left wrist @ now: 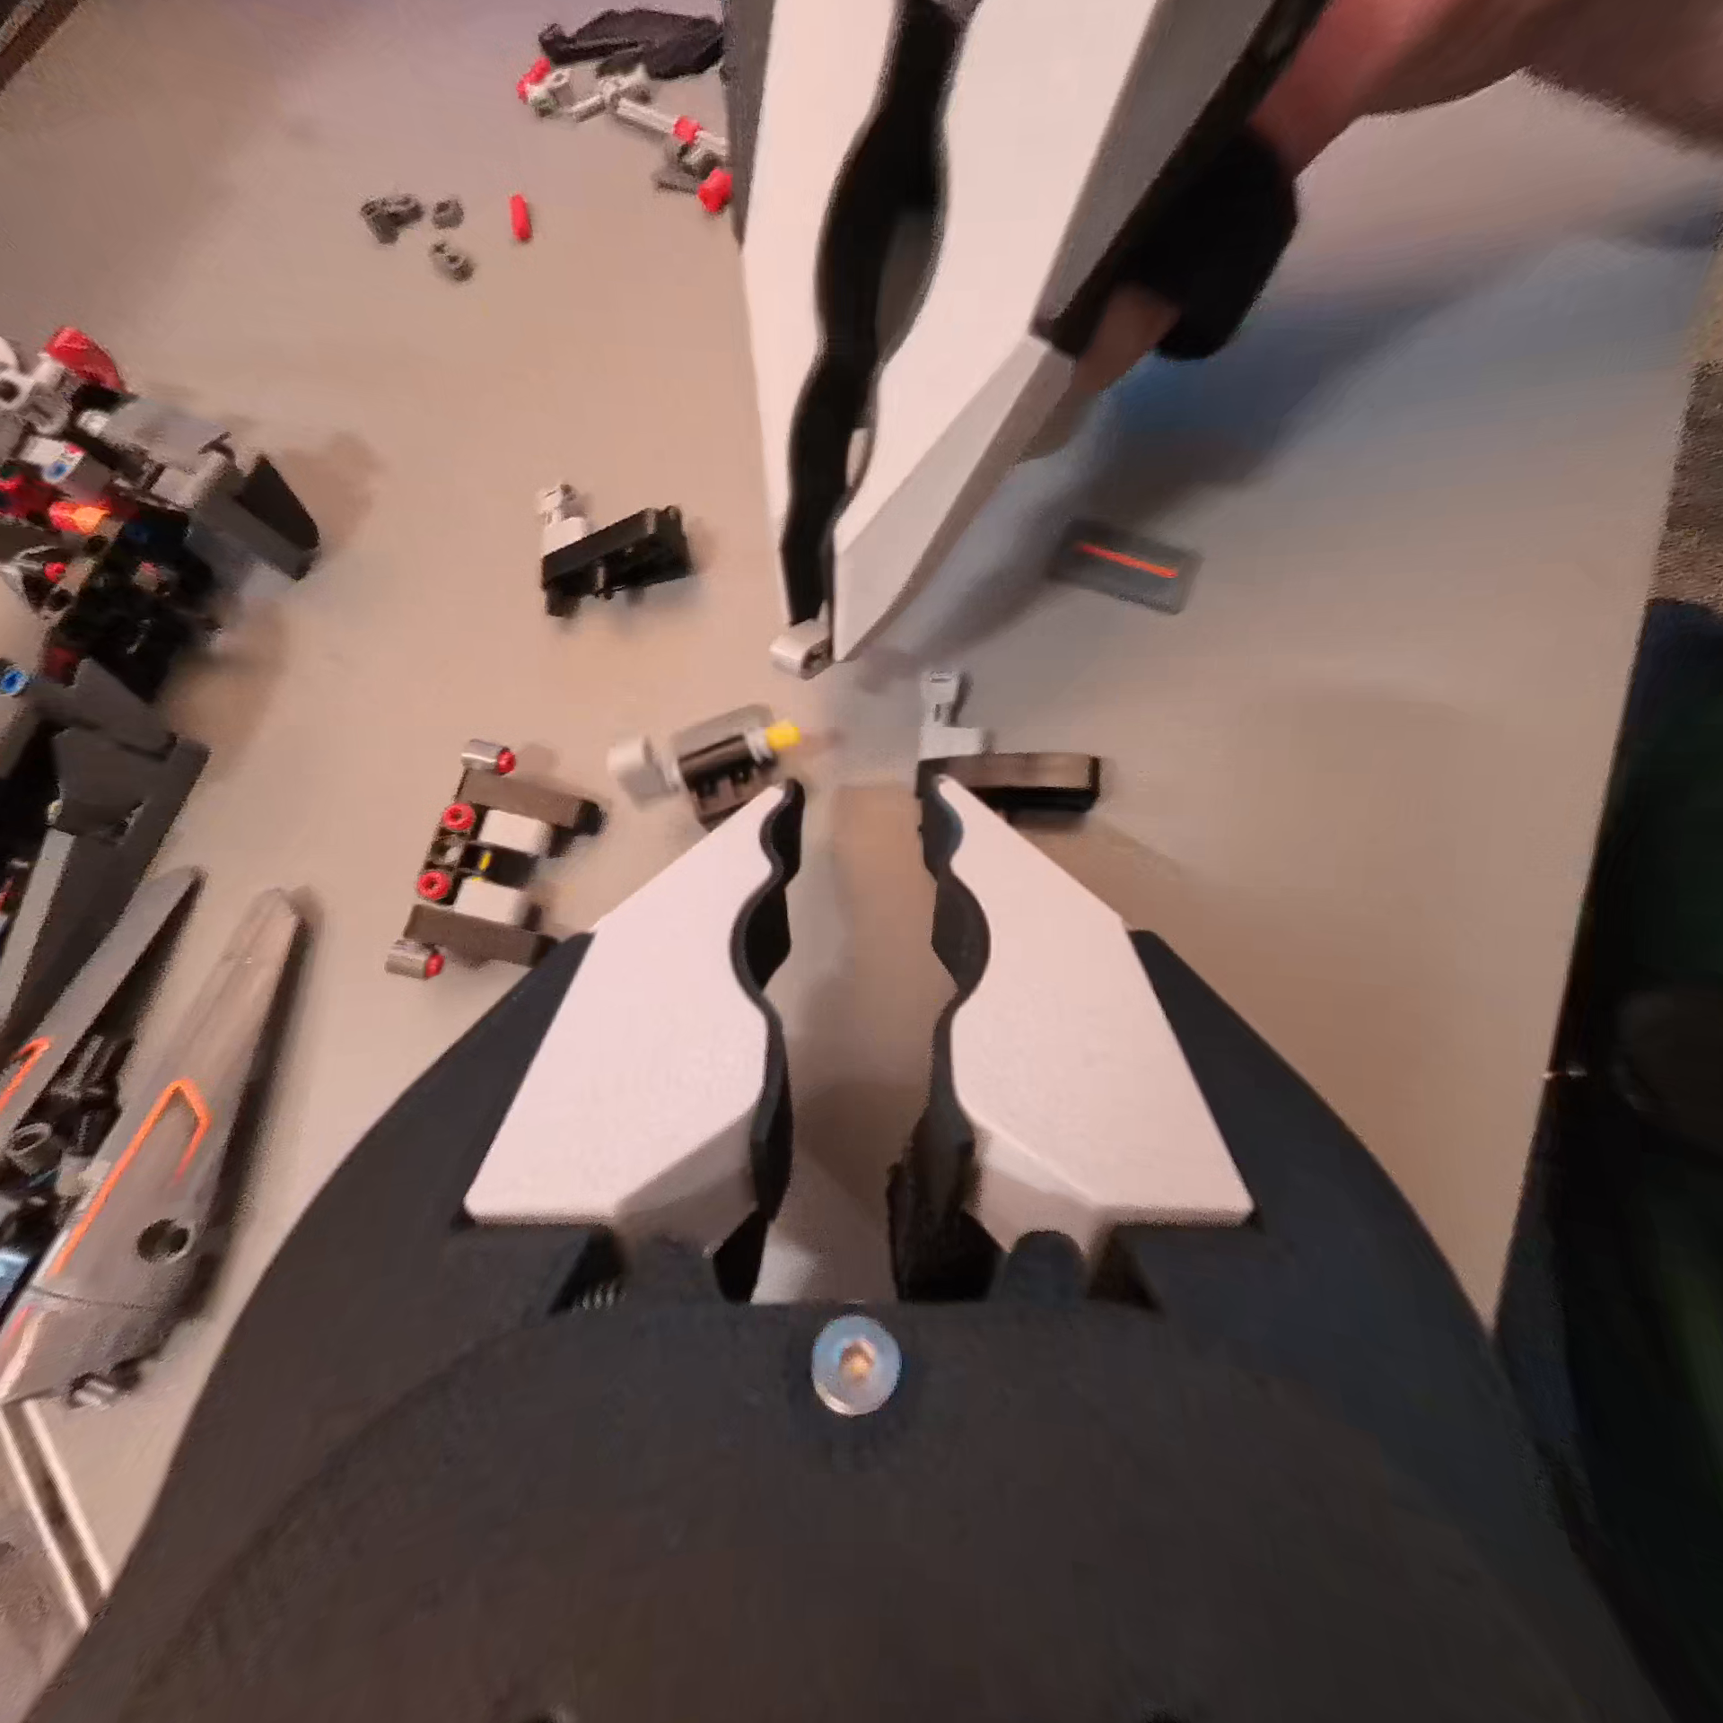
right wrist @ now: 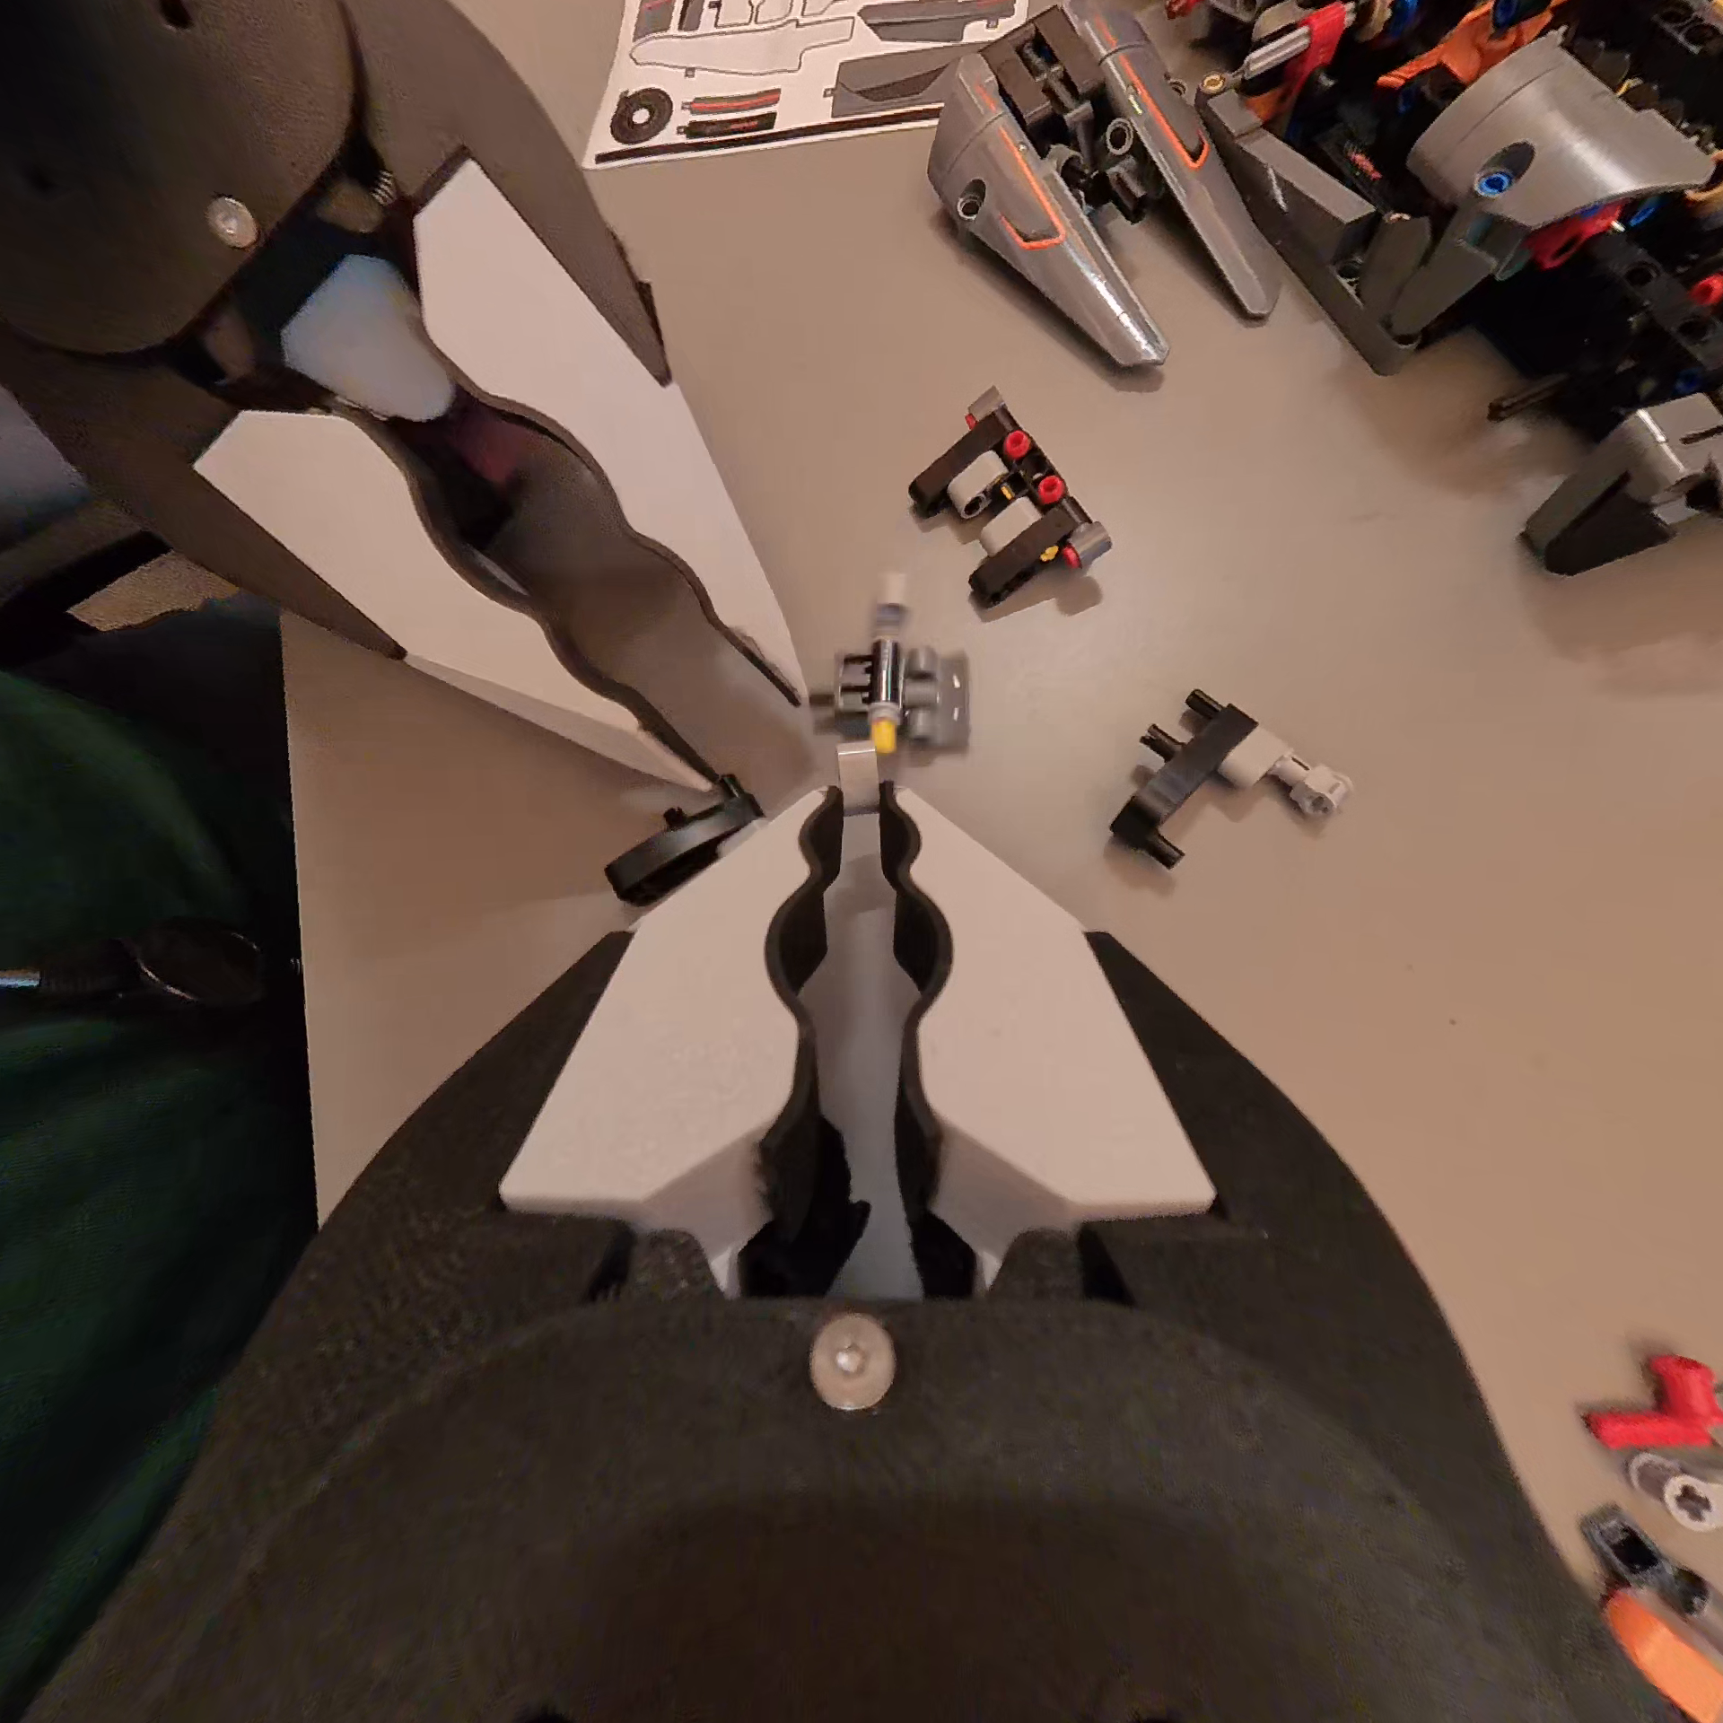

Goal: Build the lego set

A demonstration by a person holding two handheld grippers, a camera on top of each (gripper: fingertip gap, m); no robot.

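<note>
Right tongs (right wrist: 860,792) clenched on a small grey piece (right wrist: 858,776), tips low over the bench (right wrist: 1305,1026). Gloved hand (left wrist: 1212,242) on their housing. Left tongs (left wrist: 858,792) released, jaws apart with only bare bench showing between them, tips facing the right pair's.

Close before both sets of tips, flat on the bench: a grey-and-black block (right wrist: 895,695) with a yellow pin (right wrist: 884,737) pointing at the held piece. Pin and piece near each other; contact impossible to tell.

Just beside the left tips, toward the bench edge by the green cloth (right wrist: 112,1119): a black beam (left wrist: 1016,769) with a pale grey connector (left wrist: 946,723) standing on it.

Farther in from that edge, past the block: a black frame (right wrist: 1012,503) with red pins, lying alone. Well apart from it, a black bracket (right wrist: 1203,778) carrying a grey connector.

Beyond these, toward the far side: two grey panels (right wrist: 1054,186) with orange lines, joined by black parts, and next to them the big part-built model (right wrist: 1538,186) in grey, black, red and blue. Printed sheet (right wrist: 792,75) flat beside the panels.

In the left wrist view, a few loose dark bits (left wrist: 420,224) and a red pin (left wrist: 519,216) scattered far from the tongs.
</note>
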